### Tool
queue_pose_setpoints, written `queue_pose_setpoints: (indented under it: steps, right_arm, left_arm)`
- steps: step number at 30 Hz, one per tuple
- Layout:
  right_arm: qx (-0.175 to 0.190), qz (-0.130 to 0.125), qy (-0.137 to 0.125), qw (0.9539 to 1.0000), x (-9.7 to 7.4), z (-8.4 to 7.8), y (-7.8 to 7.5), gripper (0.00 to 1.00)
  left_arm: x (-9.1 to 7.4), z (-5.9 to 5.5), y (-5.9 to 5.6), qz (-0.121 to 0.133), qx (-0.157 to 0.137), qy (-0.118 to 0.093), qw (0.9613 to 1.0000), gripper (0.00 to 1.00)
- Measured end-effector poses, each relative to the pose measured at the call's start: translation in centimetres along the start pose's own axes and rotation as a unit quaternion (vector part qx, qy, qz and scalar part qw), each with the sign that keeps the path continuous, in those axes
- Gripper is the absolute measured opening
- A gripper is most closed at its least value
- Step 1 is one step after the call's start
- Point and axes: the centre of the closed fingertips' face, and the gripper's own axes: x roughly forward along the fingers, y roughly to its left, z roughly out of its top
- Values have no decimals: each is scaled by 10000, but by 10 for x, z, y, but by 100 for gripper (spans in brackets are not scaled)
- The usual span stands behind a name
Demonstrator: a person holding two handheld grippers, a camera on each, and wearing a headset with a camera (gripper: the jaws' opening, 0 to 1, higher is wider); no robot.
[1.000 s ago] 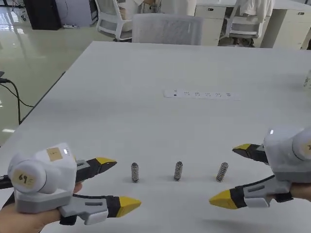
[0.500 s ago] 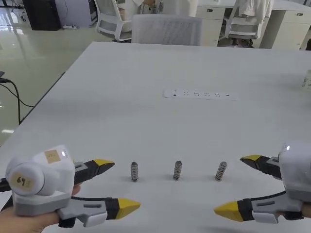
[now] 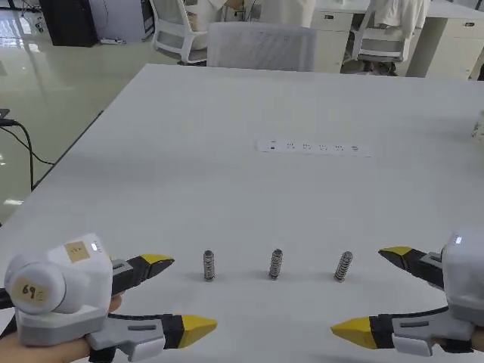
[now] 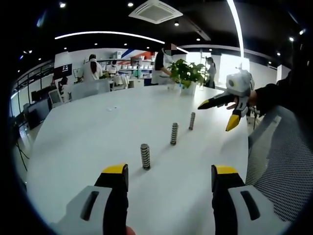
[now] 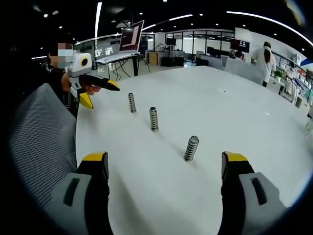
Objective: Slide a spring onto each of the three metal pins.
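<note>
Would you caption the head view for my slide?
Left gripper and right gripper, both open, flank three springs on a white table.

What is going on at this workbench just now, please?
A person holds a grey gripper with yellow-tipped fingers in each hand. The left gripper and the right gripper are both open and empty, either side of three small metal coil springs standing in a row on the white table. Each spring seems to have its pin inside.

A power strip (image 3: 314,147) lies on the white table (image 3: 189,151); a grey chair (image 3: 261,47) stands behind.
</note>
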Motion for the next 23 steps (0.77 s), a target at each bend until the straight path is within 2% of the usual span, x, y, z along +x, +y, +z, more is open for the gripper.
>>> queue_pose_setpoints:
  steps: [5, 23]
  right_arm:
    - [24, -22, -48, 10000, -1, 2, 0, 97]
    - [58, -40, -76, 9999, -2, 4, 0, 97]
  left_arm:
    - [-1, -4, 0, 26, -40, 26, 10000, 68]
    - [-4, -4, -1, 77, -66, 21, 9999, 68]
